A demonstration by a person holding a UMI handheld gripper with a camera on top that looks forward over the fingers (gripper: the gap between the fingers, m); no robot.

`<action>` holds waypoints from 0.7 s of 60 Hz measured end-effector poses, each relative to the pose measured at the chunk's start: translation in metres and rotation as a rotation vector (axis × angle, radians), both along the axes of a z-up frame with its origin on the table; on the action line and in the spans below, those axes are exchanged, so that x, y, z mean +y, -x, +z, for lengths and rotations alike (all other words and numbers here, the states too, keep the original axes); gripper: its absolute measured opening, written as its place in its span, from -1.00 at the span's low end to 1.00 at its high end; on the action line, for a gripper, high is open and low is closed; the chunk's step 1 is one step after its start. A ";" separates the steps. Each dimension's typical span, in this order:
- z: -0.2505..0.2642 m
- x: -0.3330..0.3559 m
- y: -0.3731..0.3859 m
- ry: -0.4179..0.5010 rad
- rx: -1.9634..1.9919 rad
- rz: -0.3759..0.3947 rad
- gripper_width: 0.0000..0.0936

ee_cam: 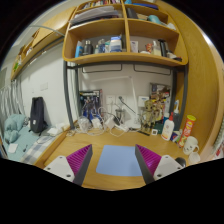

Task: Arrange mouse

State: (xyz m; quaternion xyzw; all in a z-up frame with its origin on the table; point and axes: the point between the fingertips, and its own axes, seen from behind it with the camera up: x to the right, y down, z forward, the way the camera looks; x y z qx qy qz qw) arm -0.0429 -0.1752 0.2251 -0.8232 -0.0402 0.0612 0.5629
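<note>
Although the hand-held gripper (113, 163) hung with its fingers spread and empty above the blue pad (118, 160) on the counter (70, 148), no mouse showed anywhere, so a blind reach risked striking the bottles (168, 128).

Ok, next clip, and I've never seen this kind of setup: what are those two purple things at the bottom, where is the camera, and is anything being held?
The camera rides on a hand-held gripper and looks forward along its two fingers, whose inner faces carry the purple pads you noticed. The fingers are open and hold nothing. Between them, on the wooden desk, lies a pale blue mouse pad. I cannot make out a mouse from here. Beyond the desk are cluttered small items against the wall, bottles to one side, and a wooden shelf above, stocked with more things.
</note>
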 end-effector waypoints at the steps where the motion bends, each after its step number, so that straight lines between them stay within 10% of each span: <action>1: 0.000 -0.004 -0.005 0.013 -0.004 0.001 0.86; 42: -0.206 -0.074 -0.310 0.383 -0.127 -0.262 0.82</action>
